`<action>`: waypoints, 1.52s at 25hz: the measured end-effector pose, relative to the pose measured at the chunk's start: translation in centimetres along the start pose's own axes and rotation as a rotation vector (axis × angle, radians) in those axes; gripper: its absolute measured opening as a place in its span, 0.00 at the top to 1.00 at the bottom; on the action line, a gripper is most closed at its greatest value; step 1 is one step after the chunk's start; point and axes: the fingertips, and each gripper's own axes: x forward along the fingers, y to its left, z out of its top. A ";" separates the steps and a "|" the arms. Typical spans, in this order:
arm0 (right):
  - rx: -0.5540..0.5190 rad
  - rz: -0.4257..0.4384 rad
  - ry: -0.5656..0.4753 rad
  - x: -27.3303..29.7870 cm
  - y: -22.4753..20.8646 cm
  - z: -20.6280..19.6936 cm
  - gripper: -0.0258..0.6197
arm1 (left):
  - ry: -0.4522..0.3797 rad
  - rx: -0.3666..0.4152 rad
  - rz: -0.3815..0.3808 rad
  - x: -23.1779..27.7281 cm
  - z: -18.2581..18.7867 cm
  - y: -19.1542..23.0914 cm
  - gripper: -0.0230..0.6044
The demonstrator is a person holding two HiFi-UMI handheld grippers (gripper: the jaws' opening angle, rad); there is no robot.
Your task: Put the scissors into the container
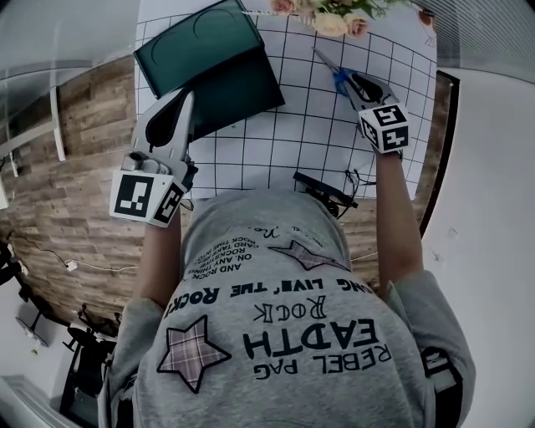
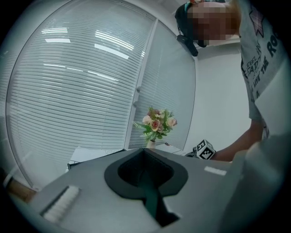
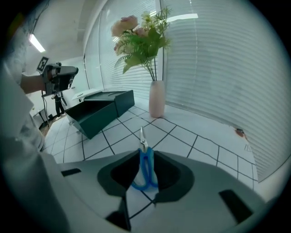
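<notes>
Right gripper (image 1: 361, 86) jaws clamped on blue-handled metal scissors (image 1: 337, 75), flat on white gridded counter (image 1: 318, 142) — left gripper (image 1: 187, 99) jaws together, empty, beside dark-green box container (image 1: 226, 63)

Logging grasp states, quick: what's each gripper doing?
Left tongs: closed, empty.
Right tongs: closed on the scissors, at the blue handles.

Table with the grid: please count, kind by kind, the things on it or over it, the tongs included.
scissors: 1
container: 1
bunch of flowers: 1
small reddish item: 1
tongs: 2 (left tongs, right tongs)
Total: 6
</notes>
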 end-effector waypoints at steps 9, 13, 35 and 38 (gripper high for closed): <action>-0.071 0.015 0.086 1.3 0.2 -1.3 0.78 | 0.012 -0.013 0.014 0.1 -0.6 0.4 0.95; -0.084 0.019 0.100 1.4 0.5 -1.4 0.79 | 0.015 -0.017 0.026 0.0 -0.8 0.6 0.95; 0.169 0.068 -0.014 -1.3 1.3 0.1 0.81 | -0.028 -0.022 0.065 -2.2 0.0 1.9 0.95; 0.176 0.061 -0.036 -2.0 1.5 0.6 0.82 | -0.037 -0.020 0.066 -2.6 0.1 1.8 0.95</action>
